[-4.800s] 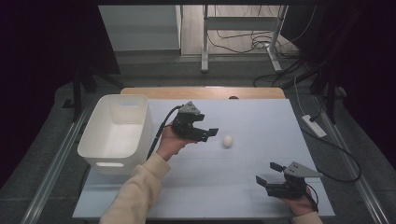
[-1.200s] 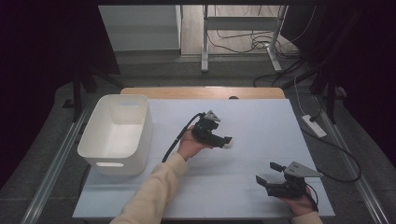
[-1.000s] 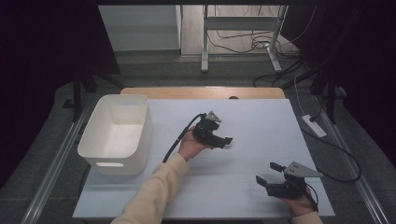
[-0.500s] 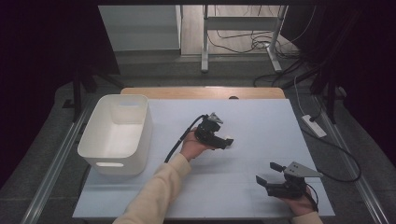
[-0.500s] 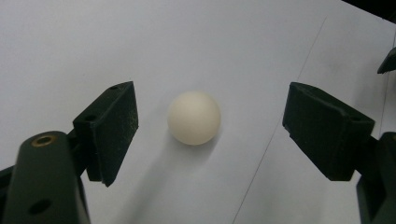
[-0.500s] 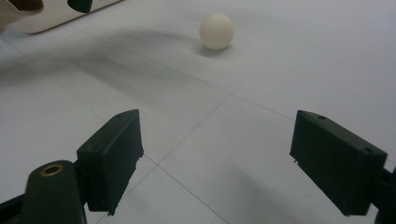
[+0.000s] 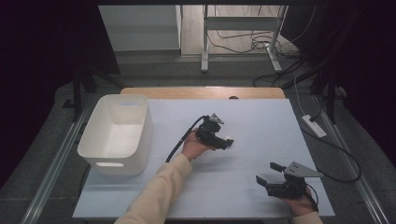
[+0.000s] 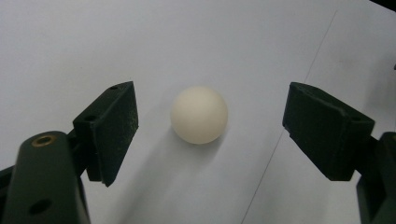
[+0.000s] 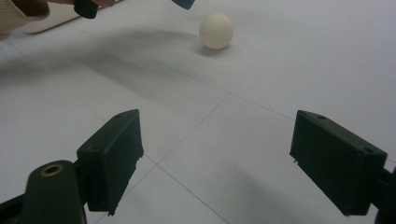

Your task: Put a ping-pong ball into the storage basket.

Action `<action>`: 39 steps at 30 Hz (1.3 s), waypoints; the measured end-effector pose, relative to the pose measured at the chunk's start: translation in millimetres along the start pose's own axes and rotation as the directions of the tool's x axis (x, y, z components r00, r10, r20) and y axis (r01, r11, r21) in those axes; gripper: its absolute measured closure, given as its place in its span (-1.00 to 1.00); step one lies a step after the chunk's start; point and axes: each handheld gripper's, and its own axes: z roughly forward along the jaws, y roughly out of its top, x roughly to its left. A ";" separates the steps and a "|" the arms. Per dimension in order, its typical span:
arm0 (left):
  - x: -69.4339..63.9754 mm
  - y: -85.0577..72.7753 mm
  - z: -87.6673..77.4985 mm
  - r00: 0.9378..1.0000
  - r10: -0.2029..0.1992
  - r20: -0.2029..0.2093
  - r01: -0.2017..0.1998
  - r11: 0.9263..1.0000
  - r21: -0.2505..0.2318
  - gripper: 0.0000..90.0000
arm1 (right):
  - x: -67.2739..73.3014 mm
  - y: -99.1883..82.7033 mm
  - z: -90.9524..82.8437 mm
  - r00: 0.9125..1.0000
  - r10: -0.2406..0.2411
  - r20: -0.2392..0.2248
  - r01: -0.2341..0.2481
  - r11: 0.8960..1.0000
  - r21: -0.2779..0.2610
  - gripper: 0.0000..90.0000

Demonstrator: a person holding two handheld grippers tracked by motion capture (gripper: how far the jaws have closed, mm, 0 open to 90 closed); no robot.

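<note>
A small cream ball [image 7: 229, 138] lies on the white table sheet near its middle. In the left gripper view the ball [image 8: 199, 114] rests between the two black jaws of my left gripper [image 8: 210, 109], with a clear gap on each side, so the gripper is open. From above, the left gripper [image 7: 225, 142] points right and down over the ball. My right gripper [image 7: 267, 172] rests near the front right of the table, open and with nothing between its jaws [image 9: 219, 135]. From the right gripper view, the ball [image 9: 216, 31] lies far ahead under the left gripper's fingertips [image 9: 87, 8].
A white plastic basket [image 7: 140, 135] stands at the table's left side. A wooden strip [image 7: 201, 92] runs along the table's far edge. A white power strip [image 7: 314, 126] and cables lie beyond the right edge.
The left gripper has moved right from beside the basket and come down over the ball, which now lies between its jaws. The ball and the right gripper have stayed put.
</note>
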 end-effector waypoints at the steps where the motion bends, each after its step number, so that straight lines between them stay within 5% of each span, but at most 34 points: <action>1: -0.1 -0.1 0.8 1.000 0.000 -0.001 0.000 1.000 0.002 -0.57 | 0.0 0.0 0.0 1.000 0.000 0.000 0.000 1.000 0.000 -0.63; 39: 8.5 -2.7 34.1 1.000 -0.016 -0.006 0.016 0.998 0.065 -0.56 | -0.9 -0.4 -0.9 1.000 0.004 0.001 -0.004 1.000 -0.002 -0.63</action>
